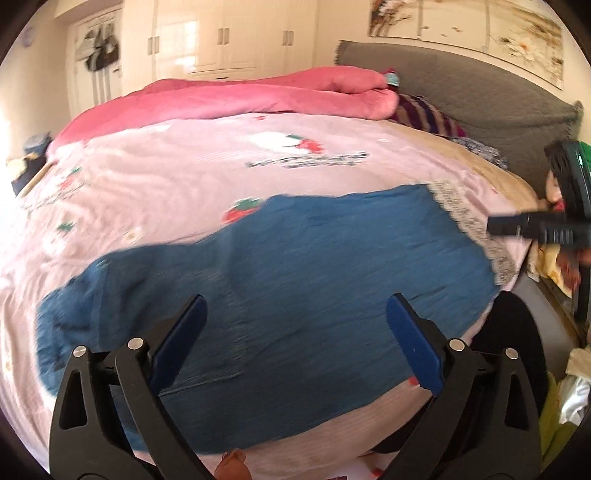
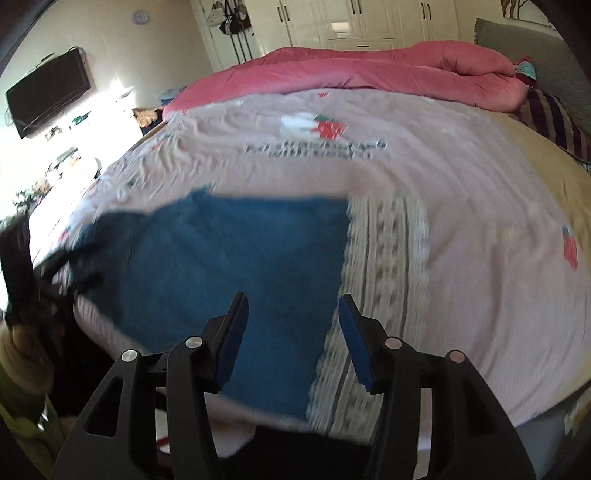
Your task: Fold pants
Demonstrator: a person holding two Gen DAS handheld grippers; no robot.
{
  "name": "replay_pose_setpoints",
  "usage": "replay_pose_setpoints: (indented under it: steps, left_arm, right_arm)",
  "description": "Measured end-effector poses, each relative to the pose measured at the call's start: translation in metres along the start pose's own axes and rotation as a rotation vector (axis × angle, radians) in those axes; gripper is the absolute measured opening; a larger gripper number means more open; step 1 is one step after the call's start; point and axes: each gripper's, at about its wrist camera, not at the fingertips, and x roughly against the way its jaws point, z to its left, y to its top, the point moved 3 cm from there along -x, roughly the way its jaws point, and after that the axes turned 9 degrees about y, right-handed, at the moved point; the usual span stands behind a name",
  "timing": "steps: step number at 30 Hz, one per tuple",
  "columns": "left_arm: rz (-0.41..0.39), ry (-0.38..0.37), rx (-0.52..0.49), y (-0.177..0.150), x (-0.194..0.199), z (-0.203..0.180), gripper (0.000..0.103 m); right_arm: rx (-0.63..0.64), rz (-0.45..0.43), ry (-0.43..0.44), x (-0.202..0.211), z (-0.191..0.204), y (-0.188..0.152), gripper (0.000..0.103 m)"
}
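Now the blue pants (image 1: 266,280) are lying spread flat on the pink strawberry-print sheet (image 1: 166,173) covering the bed, close to its near edge, with a patterned white-and-grey cloth (image 1: 476,229) lying just beside their right-hand end. Both views are blurring somewhat, so fine detail of the fabric is hard to read. The left gripper (image 1: 295,317) is hanging above the middle of the pants with its jaws standing wide apart and nothing between the blue pads (image 1: 184,332). The right gripper (image 2: 291,314) is hovering over the end of the pants (image 2: 236,266) where they are meeting the patterned cloth (image 2: 384,251), its jaws also standing well open, though less widely than the left pair, and gripping nothing. From the left wrist view the right gripper is showing as a dark shape (image 1: 535,225) at the far right, beyond the patterned cloth. A red quilt (image 2: 369,74) is lying bunched along the far side of the bed, a striped pillow (image 2: 554,118) is sitting beside the grey headboard (image 1: 461,85), white wardrobes (image 1: 229,33) are standing behind, and a dark television (image 2: 48,92) is hanging on the wall.
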Motion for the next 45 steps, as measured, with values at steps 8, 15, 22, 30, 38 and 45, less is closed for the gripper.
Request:
replay_pose_setpoints:
  steps: [8,15,22,30,38,45]
  left_arm:
    - [0.06,-0.072,0.001,0.037,-0.062,-0.038,0.093]
    - [0.229,0.04,0.099,0.049,-0.142,-0.01,0.093]
    - [0.247,0.059,0.083,0.052,-0.147,-0.007,0.093]
    - [0.085,-0.114,-0.057,0.099,-0.094,-0.067,0.093]
    - [0.091,-0.202,-0.292,0.124,-0.114,-0.155,0.093]
    - [0.14,-0.31,-0.403,0.131,-0.149,-0.204,0.093]
  right_arm:
    - [-0.1,0.032,-0.018,-0.006,-0.017,-0.035,0.056]
    - [-0.141,0.012,-0.01,-0.005,-0.032,-0.046,0.056]
    - [-0.146,-0.015,0.017,0.002,-0.029,-0.045,0.061]
    - [-0.157,-0.124,-0.025,0.042,-0.029,-0.046,0.073]
    - [-0.238,-0.114,-0.016,0.041,-0.047,-0.062,0.074]
    - [-0.315,-0.115,0.029,0.029,-0.059,-0.067,0.074]
